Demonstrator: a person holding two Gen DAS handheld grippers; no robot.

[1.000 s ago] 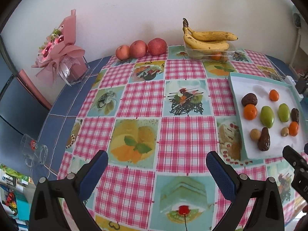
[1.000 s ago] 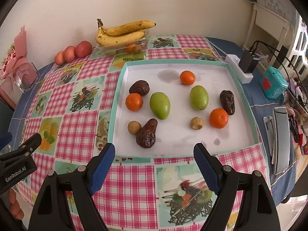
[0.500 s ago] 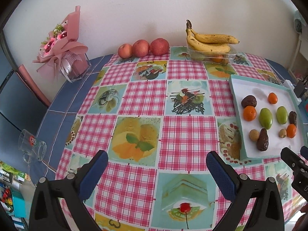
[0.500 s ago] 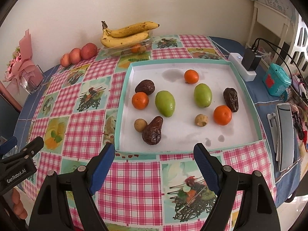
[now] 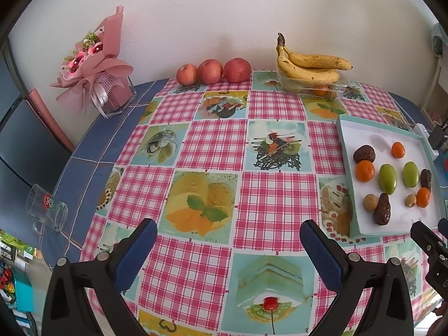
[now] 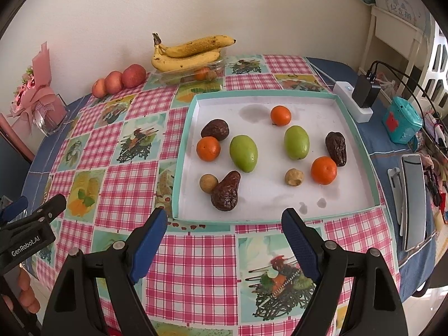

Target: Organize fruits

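A white tray with a teal rim (image 6: pixel 183 151) (image 5: pixel 345 151) lies on the checked tablecloth and holds scattered fruit: three oranges, the nearest-left one (image 6: pixel 208 148), two green fruits (image 6: pixel 243 153) (image 6: pixel 296 142), three dark wrinkled fruits, one of them (image 6: pixel 226 190) near the front, and two small tan ones (image 6: pixel 208 183). My right gripper (image 6: pixel 224 235) hovers open just before the tray's near rim, nothing between its fingers. My left gripper (image 5: pixel 228 242) is open over the cloth, left of the tray, also empty.
Bananas (image 6: pixel 190 53) lie on a clear box at the back, with three apples (image 5: pixel 214 71) beside them. A pink bouquet (image 5: pixel 95 64) and an overturned glass mug (image 5: pixel 46 210) sit at the left. A power strip with charger (image 6: pixel 357 100), teal box and grey case lie right of the tray.
Both views have shifted slightly, as if pulled back a little from the table. Both grippers stay open and no fruit has moved.
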